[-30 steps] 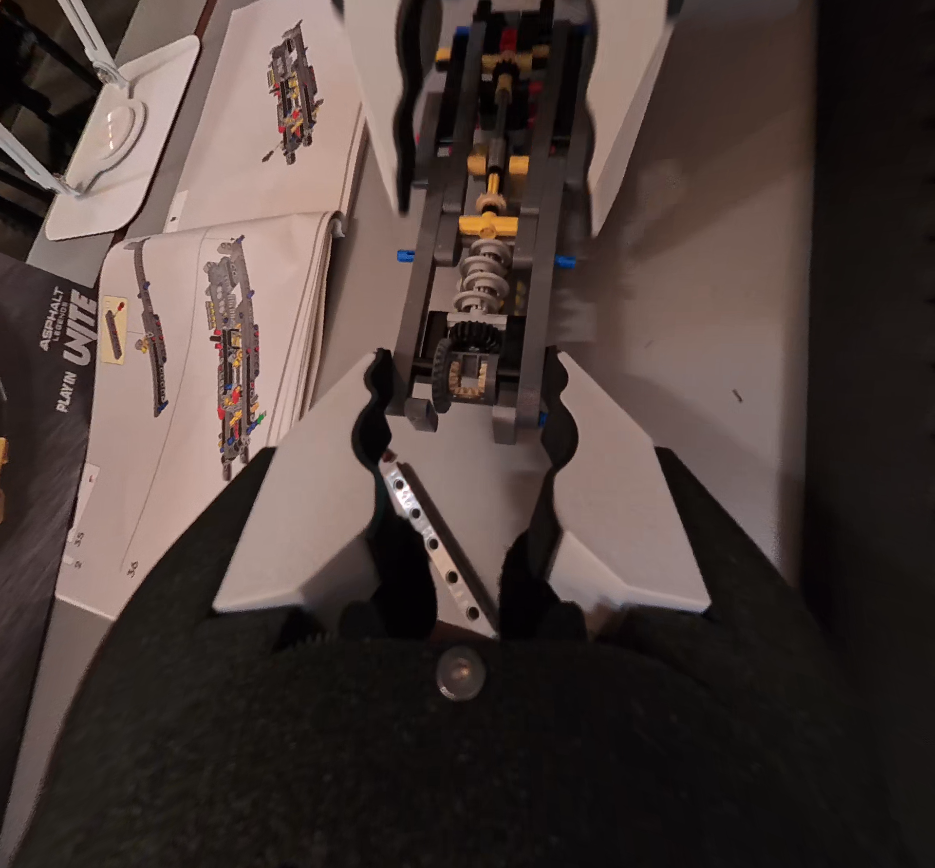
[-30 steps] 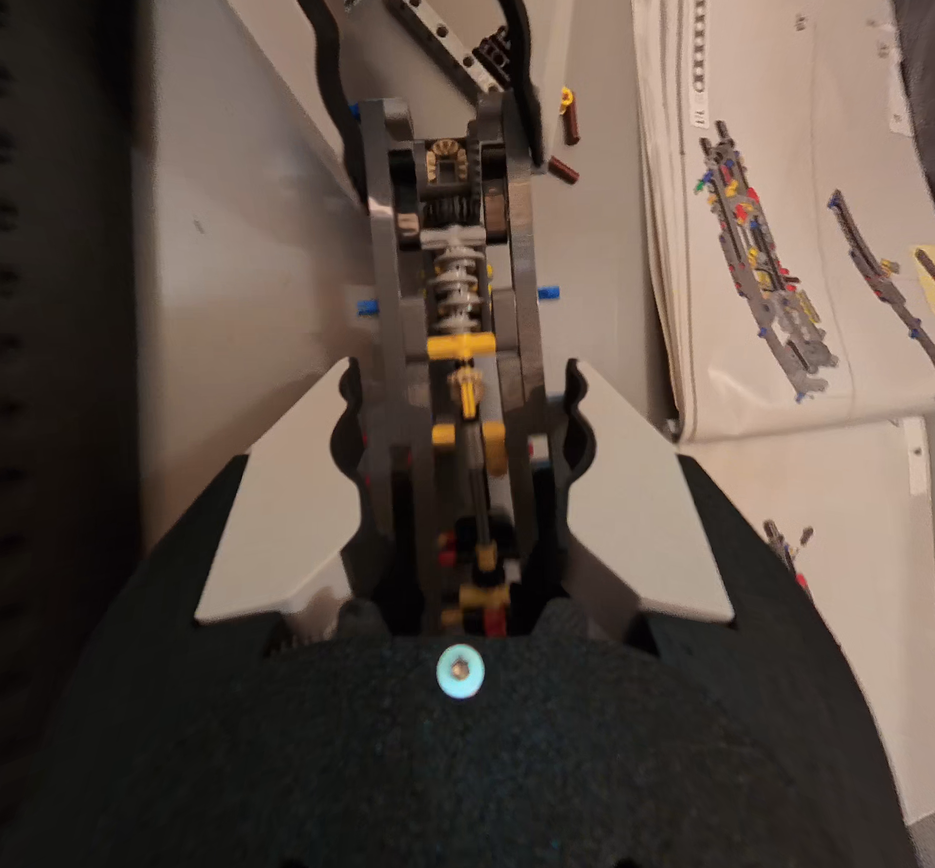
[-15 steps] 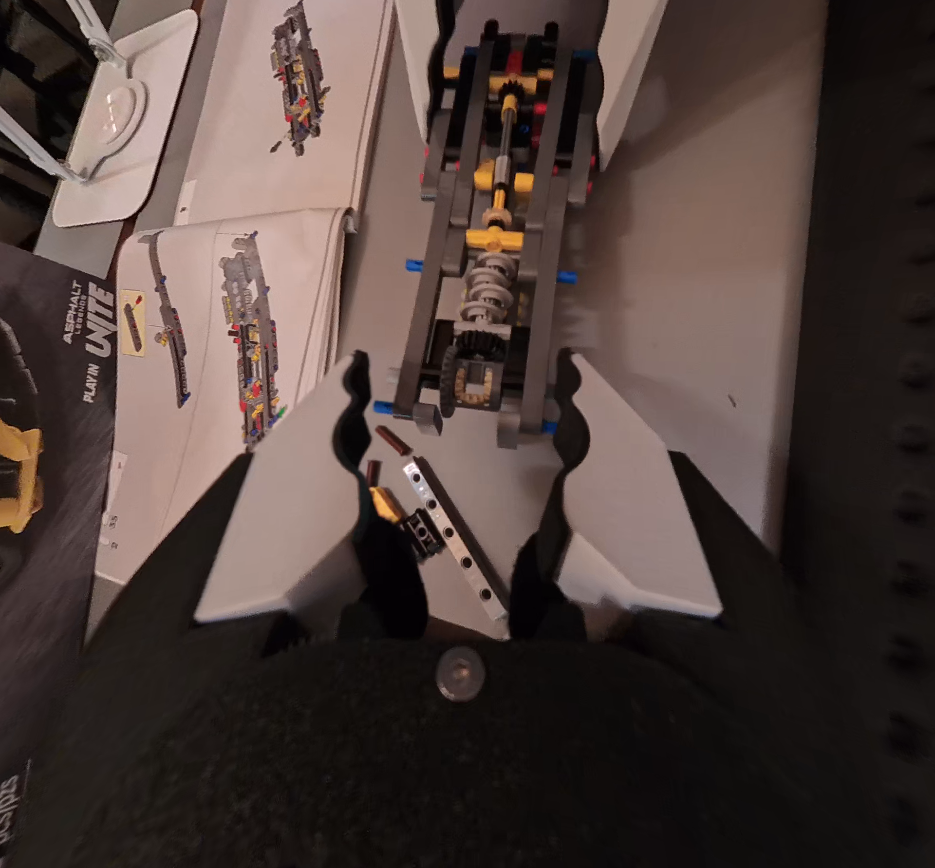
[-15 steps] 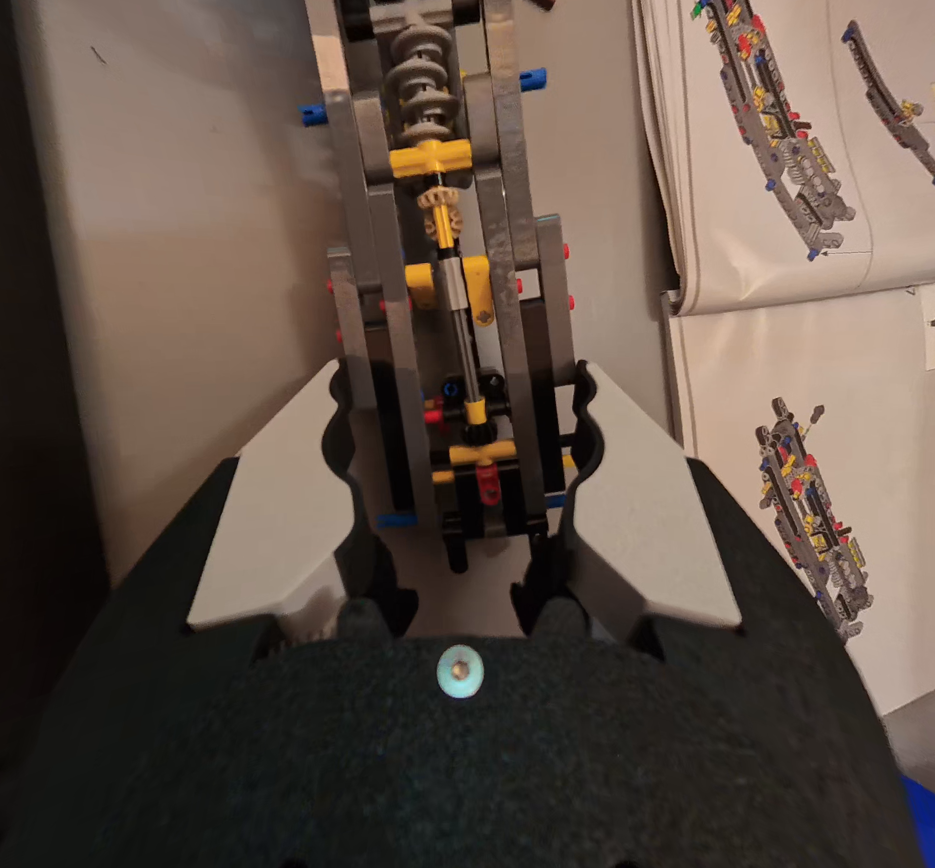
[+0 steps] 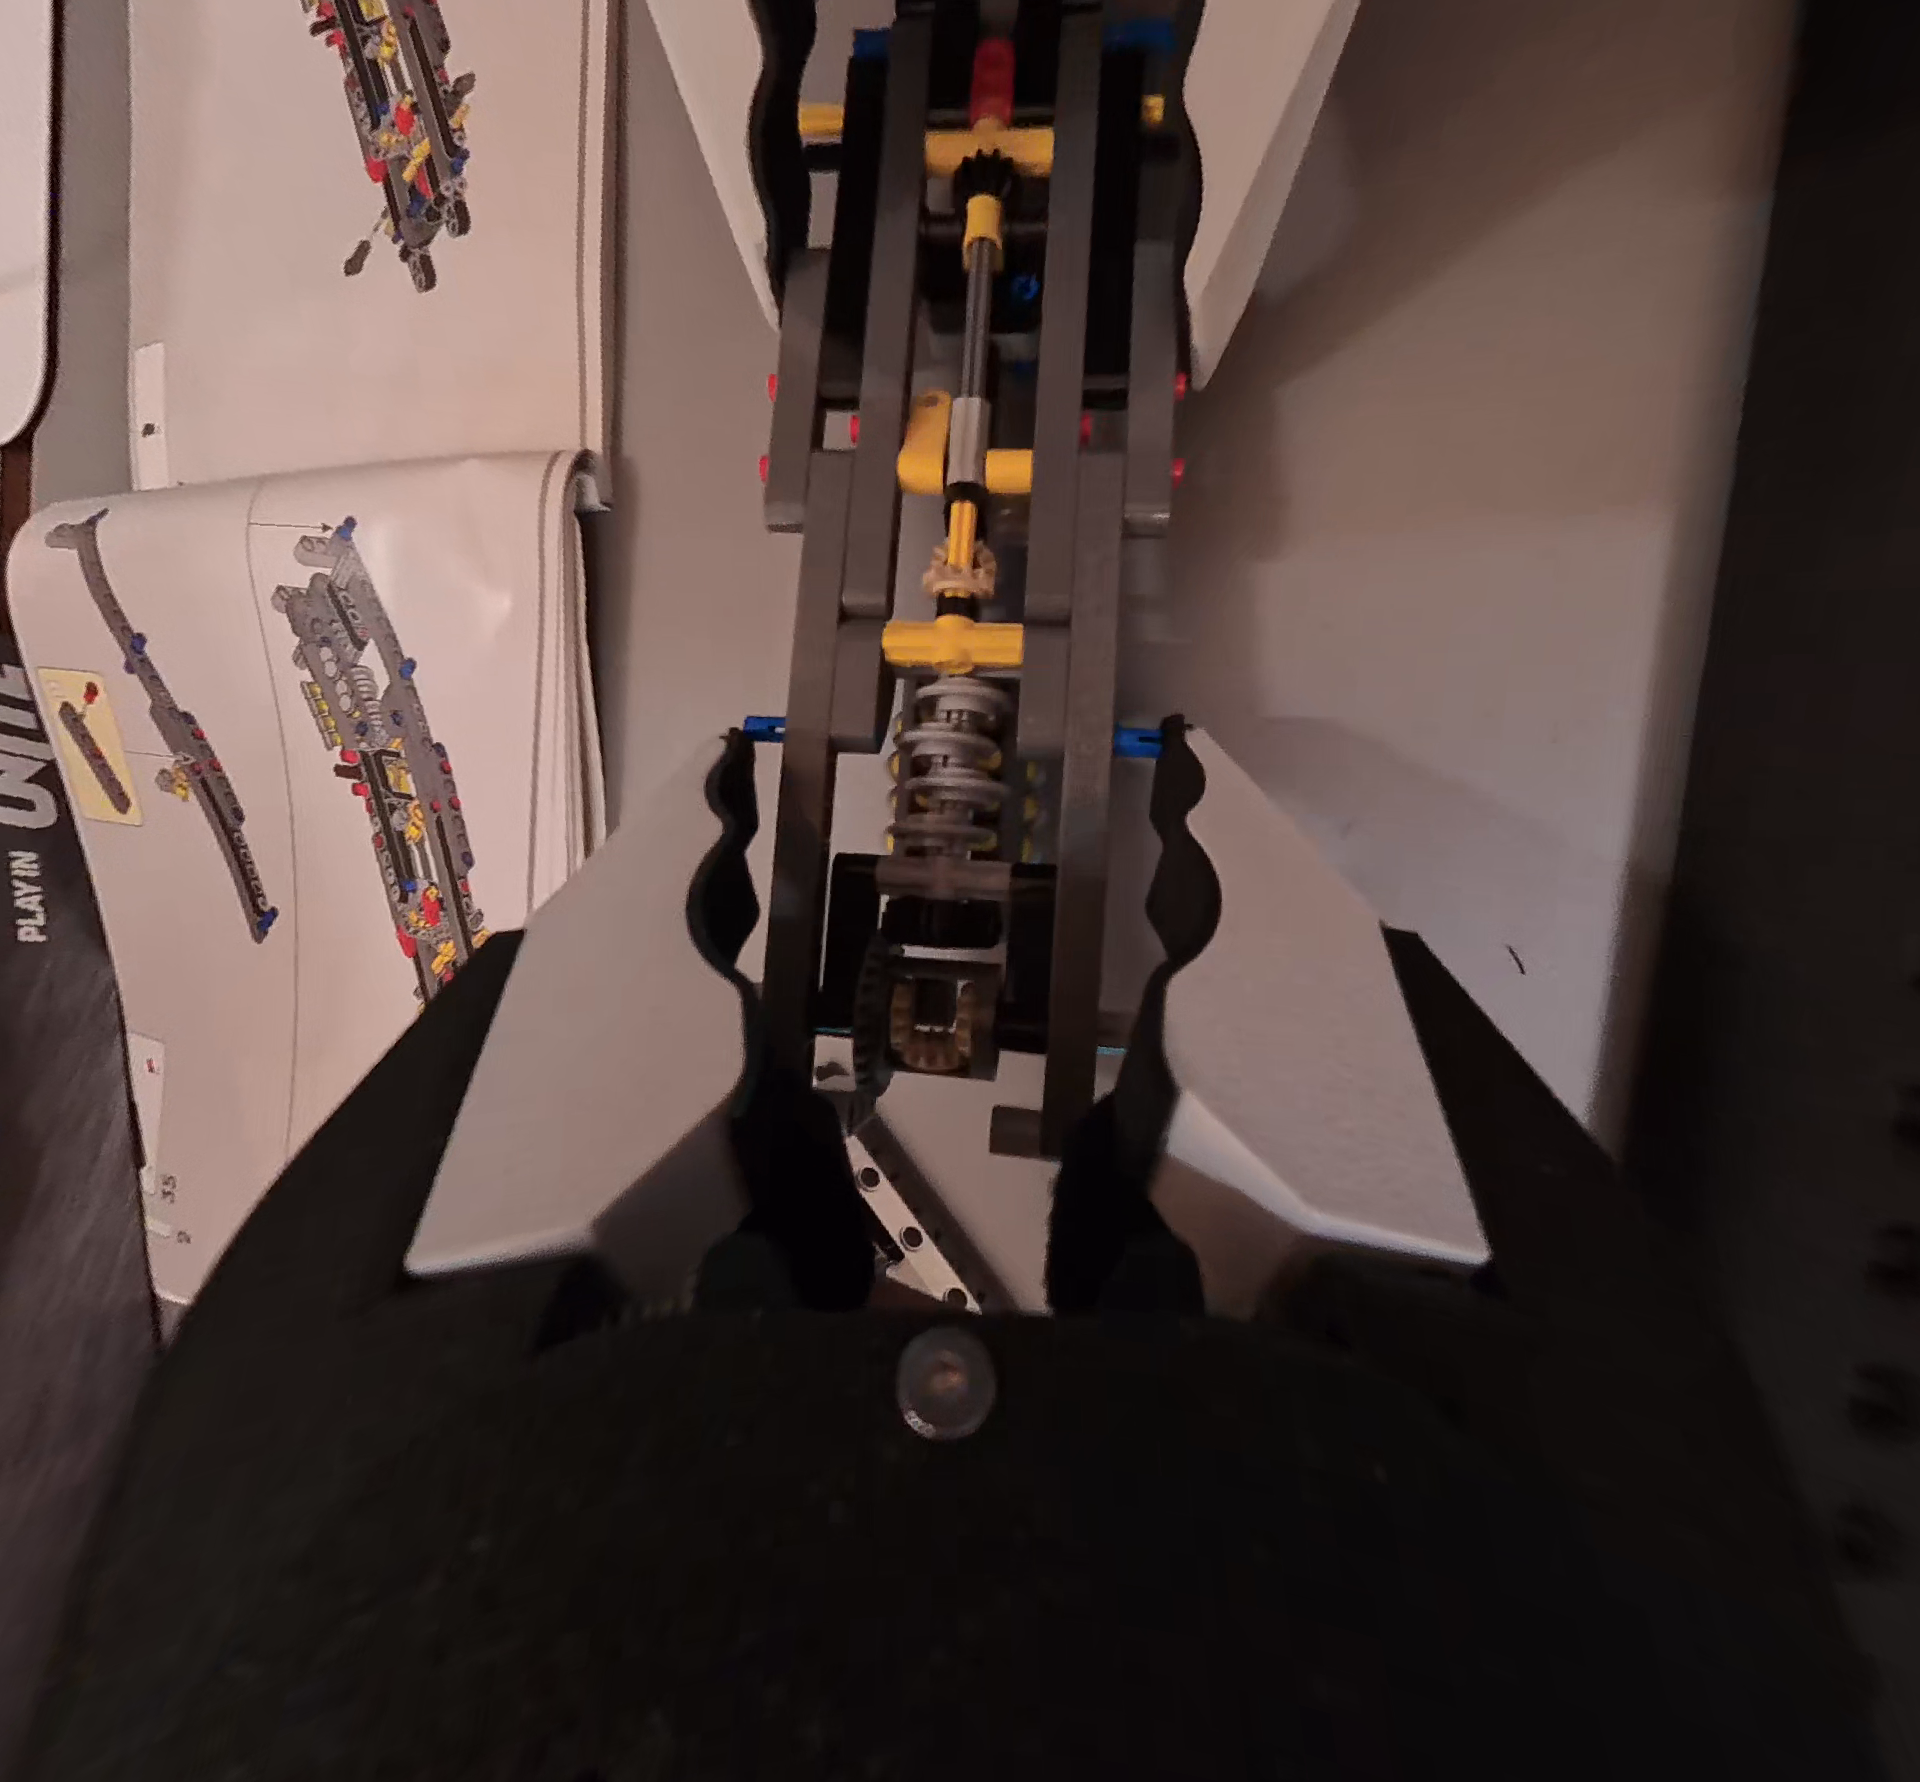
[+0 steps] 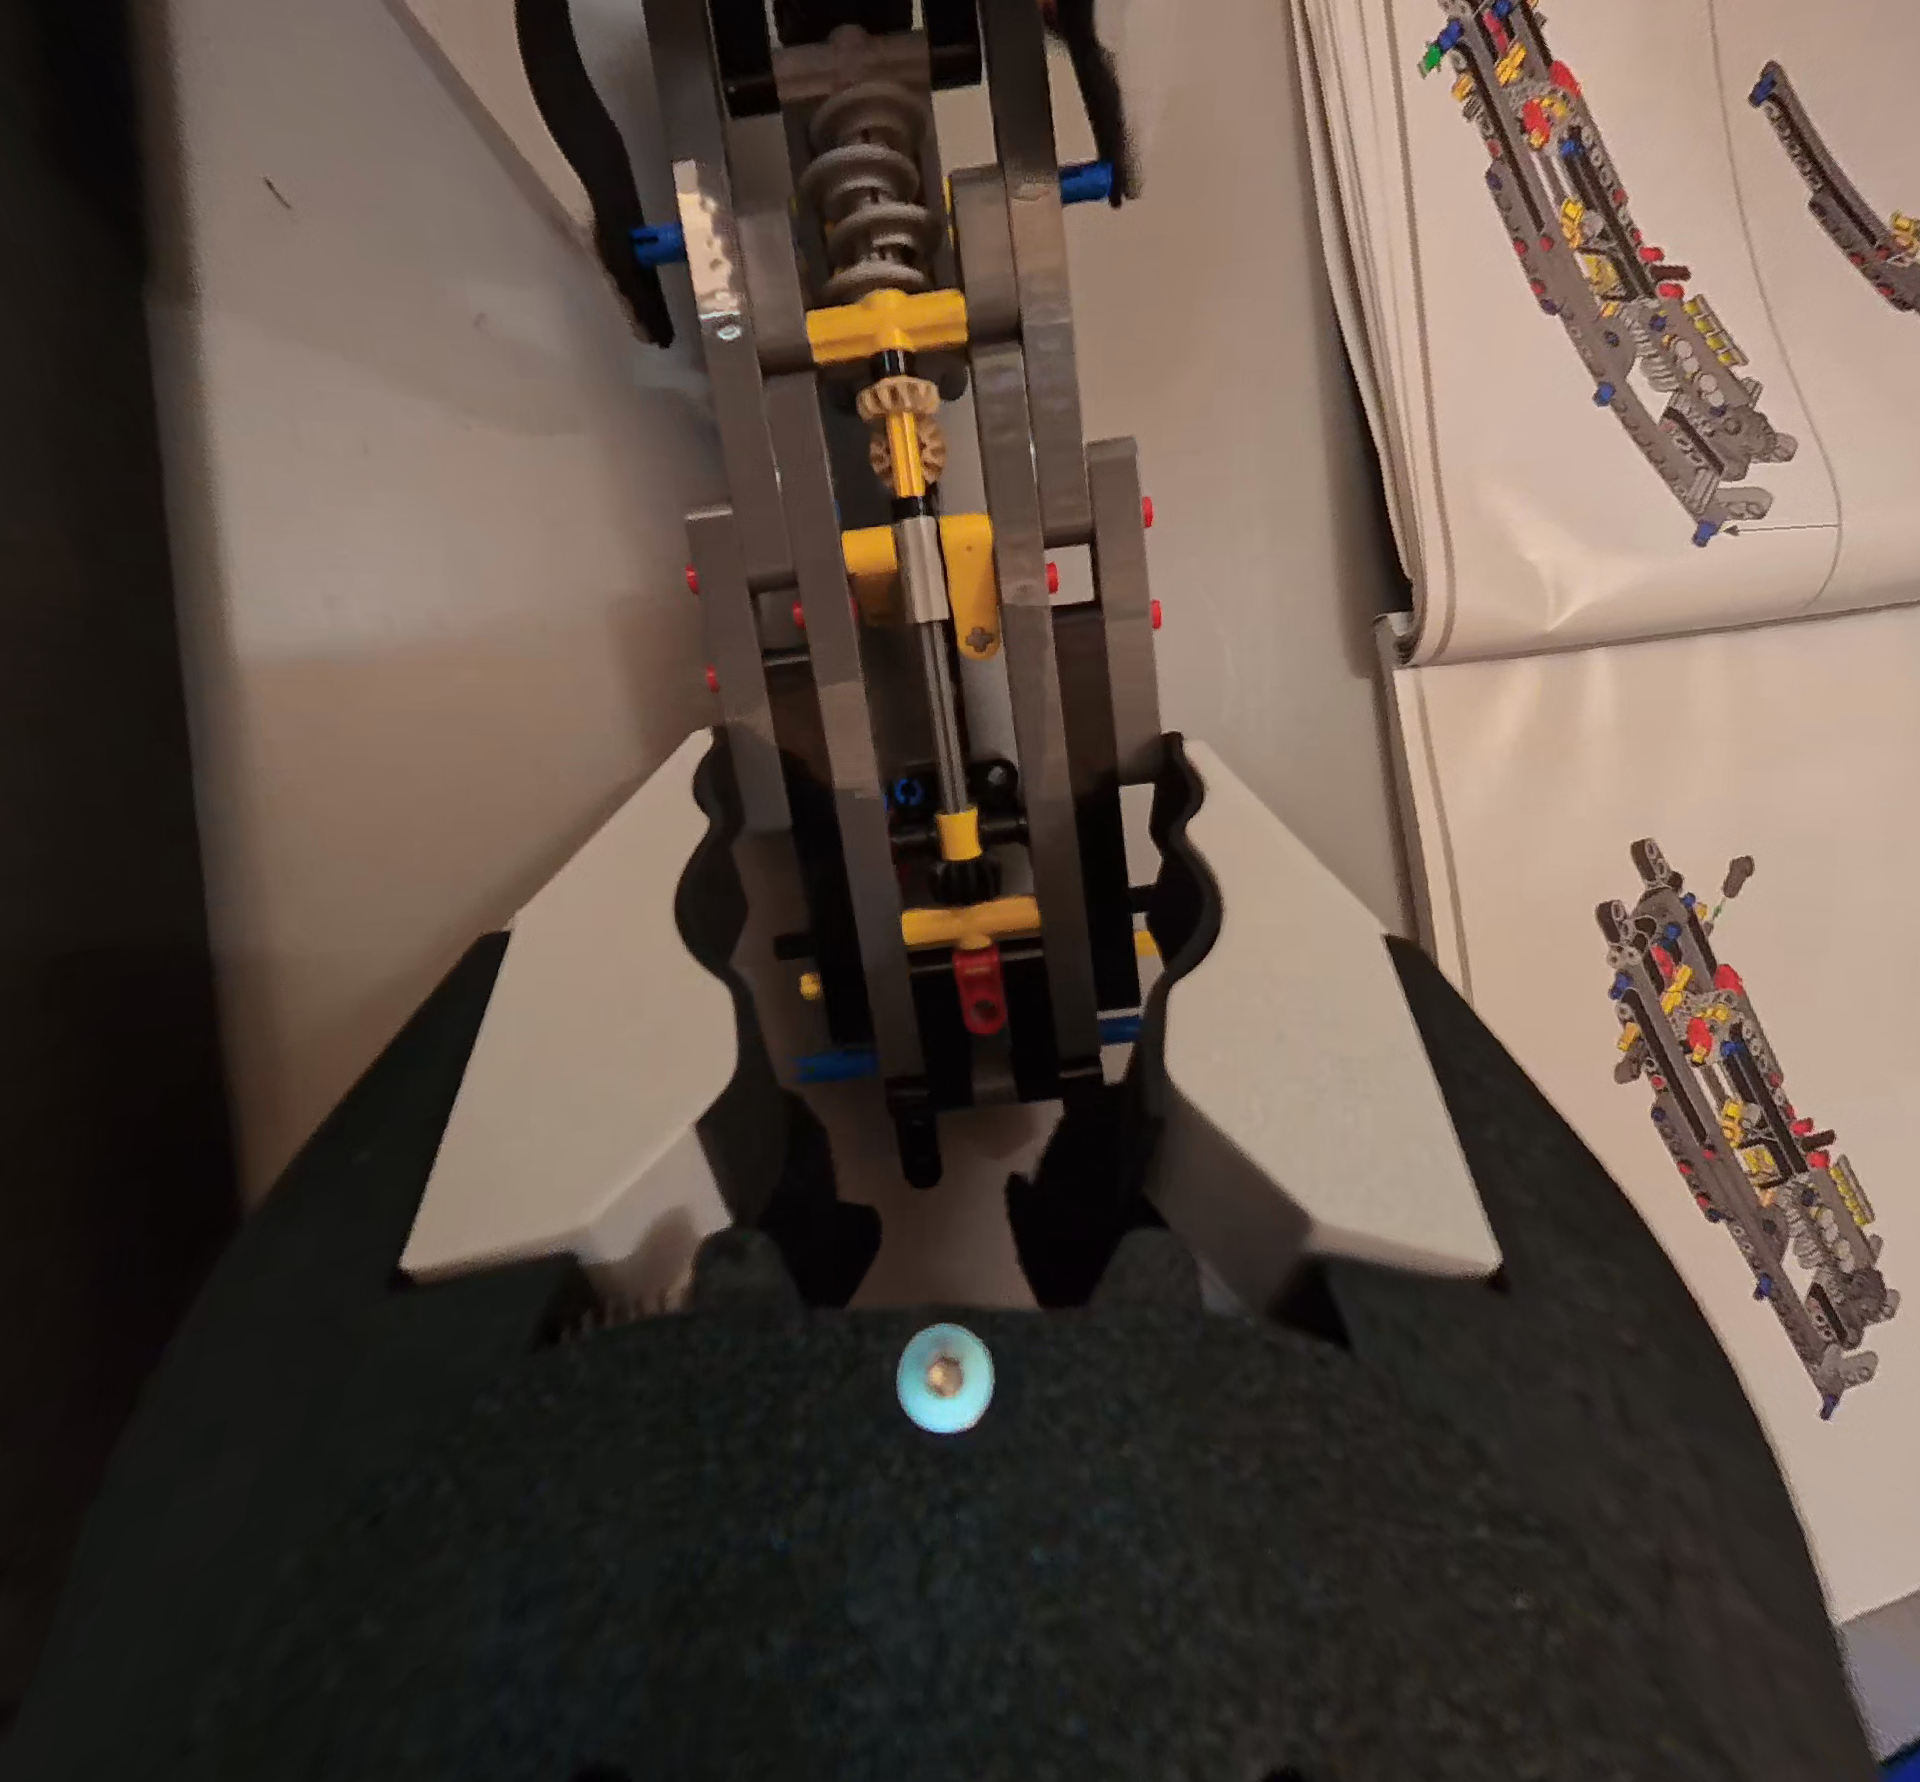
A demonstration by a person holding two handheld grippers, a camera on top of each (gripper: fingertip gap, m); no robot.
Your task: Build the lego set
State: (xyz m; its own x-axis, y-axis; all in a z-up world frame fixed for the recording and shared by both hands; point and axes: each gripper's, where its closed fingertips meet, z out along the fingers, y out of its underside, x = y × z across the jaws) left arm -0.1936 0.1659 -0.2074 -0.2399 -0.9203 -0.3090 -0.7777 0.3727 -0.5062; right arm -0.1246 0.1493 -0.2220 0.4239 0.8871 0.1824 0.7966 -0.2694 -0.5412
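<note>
The left gripper (image 5: 951, 922) and right gripper (image 6: 940, 943) face each other, each straddling one end of the lego chassis (image 5: 961, 527). Whether either clamps it cannot be determined. The instruction booklet (image 6: 1662, 382) lies beside.

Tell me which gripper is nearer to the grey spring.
Left. The left gripper straddles the frame's end beside the grey spring; the right gripper straddles the opposite end.

We've got the left gripper (image 5: 951, 911) straddling the chassis (image 5: 966, 527), right gripper (image 5: 987, 122) at the far end, manual (image 5: 312, 693) alongside.
</note>
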